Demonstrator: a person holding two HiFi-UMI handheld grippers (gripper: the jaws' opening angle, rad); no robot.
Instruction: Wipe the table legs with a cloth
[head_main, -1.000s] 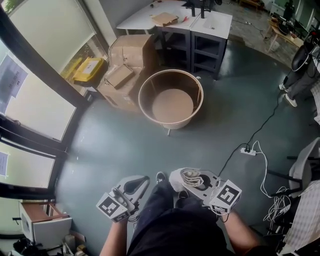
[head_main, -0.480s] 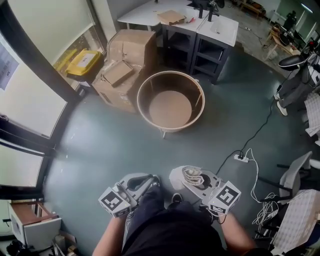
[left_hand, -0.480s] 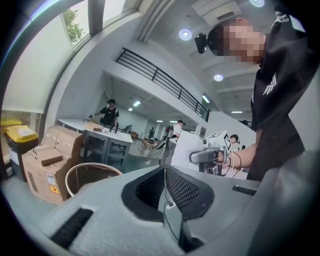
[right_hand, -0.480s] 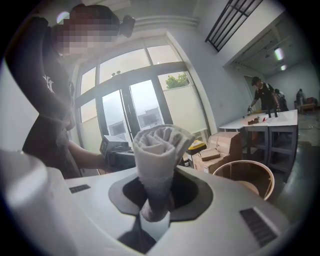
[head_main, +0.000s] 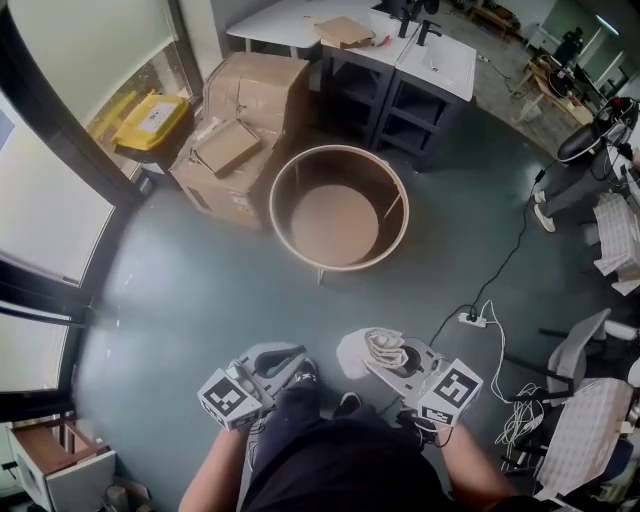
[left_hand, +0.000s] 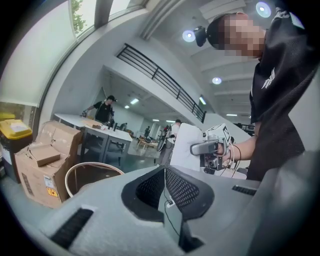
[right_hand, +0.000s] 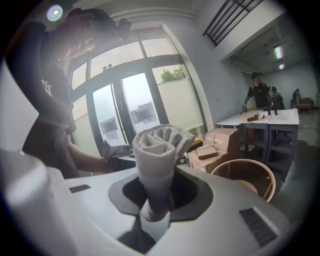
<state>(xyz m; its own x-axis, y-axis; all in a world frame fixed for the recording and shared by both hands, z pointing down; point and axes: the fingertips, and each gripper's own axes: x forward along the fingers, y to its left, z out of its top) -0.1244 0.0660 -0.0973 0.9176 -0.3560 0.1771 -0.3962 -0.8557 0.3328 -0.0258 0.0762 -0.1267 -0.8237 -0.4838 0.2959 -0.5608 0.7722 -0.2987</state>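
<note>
A round wooden table (head_main: 340, 150) with a raised rim stands on the grey floor ahead of me; one thin leg (head_main: 320, 273) shows under its near edge. My right gripper (head_main: 366, 352) is held low by my body, shut on a rolled white cloth (head_main: 382, 349). In the right gripper view the cloth (right_hand: 159, 150) sticks up between the jaws, with the table (right_hand: 242, 162) beyond at the right. My left gripper (head_main: 286, 358) is beside it, jaws closed together with nothing between them (left_hand: 164, 192). The table (left_hand: 95, 166) also shows at lower left in the left gripper view.
Cardboard boxes (head_main: 245, 110) and a yellow bin (head_main: 150, 118) stand left of the table by the window wall. White desks on dark frames (head_main: 410, 85) are behind it. A power strip with cables (head_main: 470, 318) and a chair (head_main: 585, 340) are at right. A person (right_hand: 260, 94) works at a far desk.
The view has shifted forward: the table and boxes now sit a little nearer and lower. Both grippers stay at my body, the cloth still held in the right one.
</note>
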